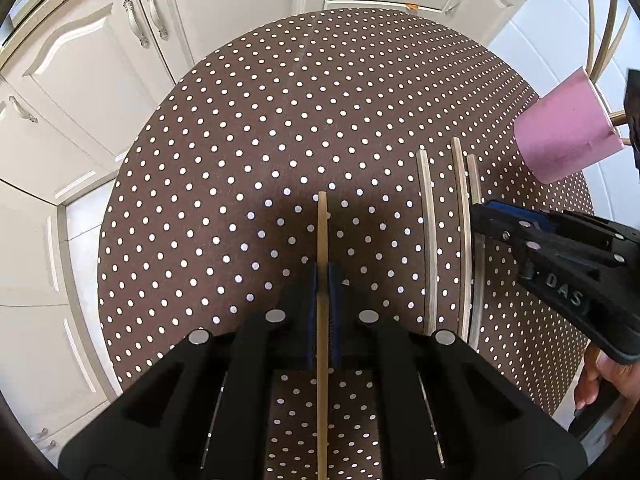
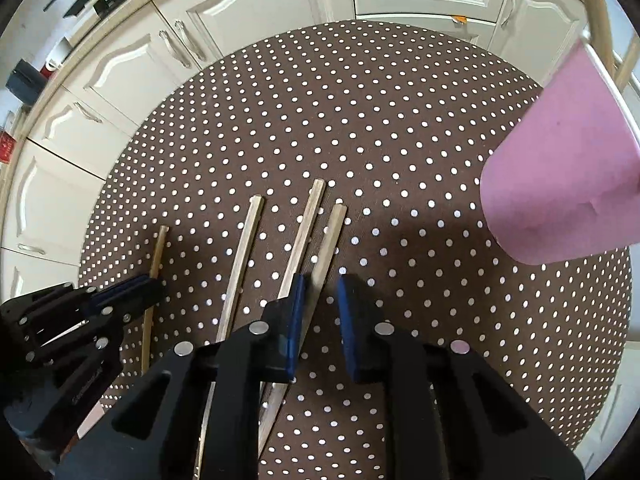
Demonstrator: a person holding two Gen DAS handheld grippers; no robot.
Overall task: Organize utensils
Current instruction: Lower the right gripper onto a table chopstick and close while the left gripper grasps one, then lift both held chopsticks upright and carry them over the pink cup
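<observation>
On the round table under its brown, white-dotted cloth (image 2: 360, 120), the whole business turns on the rightmost pale wooden chopstick (image 2: 330, 240). In the right wrist view it runs from the middle of the frame down toward the bottom, its long axis almost in line with the fingers of the right gripper (image 2: 320, 320). It passes into the gap between the two blue pads, hugging the left pad (image 2: 296, 320) with open space on the other side. Those jaws stand a little apart and I see no pinch on the stick yet; I'd say they need to close across the stick's width, perhaps after a slight shift left in the frame.

Its neighbour, a second pale chopstick (image 2: 304, 236), lies just beside it on the left and could get caught too. A third (image 2: 240, 264) lies further left.

The left gripper (image 1: 322, 292) is clamped on a thinner yellowish bamboo chopstick (image 1: 322, 240), which runs straight up the centre of its view.

The pink plastic cup (image 2: 560, 168) sits at the right edge, well apart from the sticks, nearer the right hand.
</observation>
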